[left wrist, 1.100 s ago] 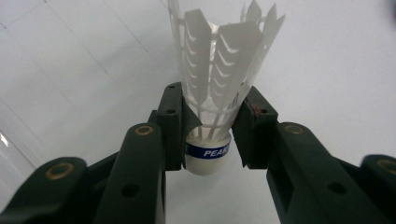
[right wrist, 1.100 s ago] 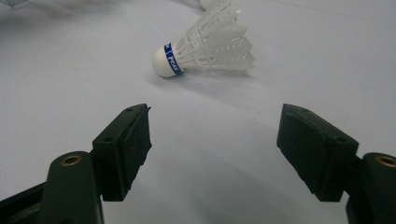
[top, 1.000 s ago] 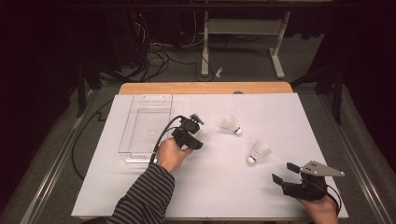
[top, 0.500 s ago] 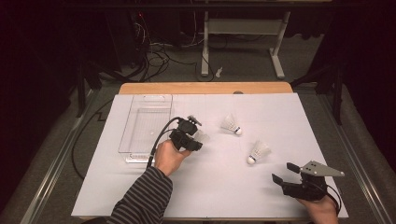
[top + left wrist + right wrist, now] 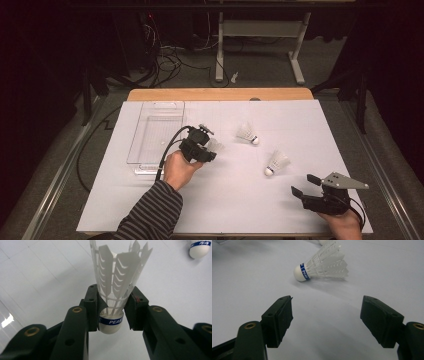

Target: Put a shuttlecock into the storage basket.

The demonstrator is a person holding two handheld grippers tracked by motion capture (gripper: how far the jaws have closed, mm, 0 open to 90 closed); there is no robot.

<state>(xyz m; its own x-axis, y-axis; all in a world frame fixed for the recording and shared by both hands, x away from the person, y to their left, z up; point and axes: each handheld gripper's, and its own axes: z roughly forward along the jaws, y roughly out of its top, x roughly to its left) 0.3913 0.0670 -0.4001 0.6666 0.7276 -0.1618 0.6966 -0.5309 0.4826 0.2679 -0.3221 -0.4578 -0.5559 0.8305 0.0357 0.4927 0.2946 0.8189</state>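
Gripping a shuttlecock (image 5: 113, 287) in the left tongs (image 5: 113, 308) beside the clear tray (image 5: 150, 131), right tongs (image 5: 325, 317) wide apart.

Clamped in the left gripper (image 5: 210, 147), a white plastic shuttlecock (image 5: 112, 287), right of a clear plastic tray (image 5: 142, 135); two more shuttlecocks (image 5: 248, 133) (image 5: 276, 162) farther right on white paper (image 5: 240, 200).

You have a white plastic shuttlecock (image 5: 113, 285) clamped at the base of its skirt, cork end toward you, blue band reading "PEAK", feathers fanning away. It sits above the white sheet, just right of the clear tray's near end.
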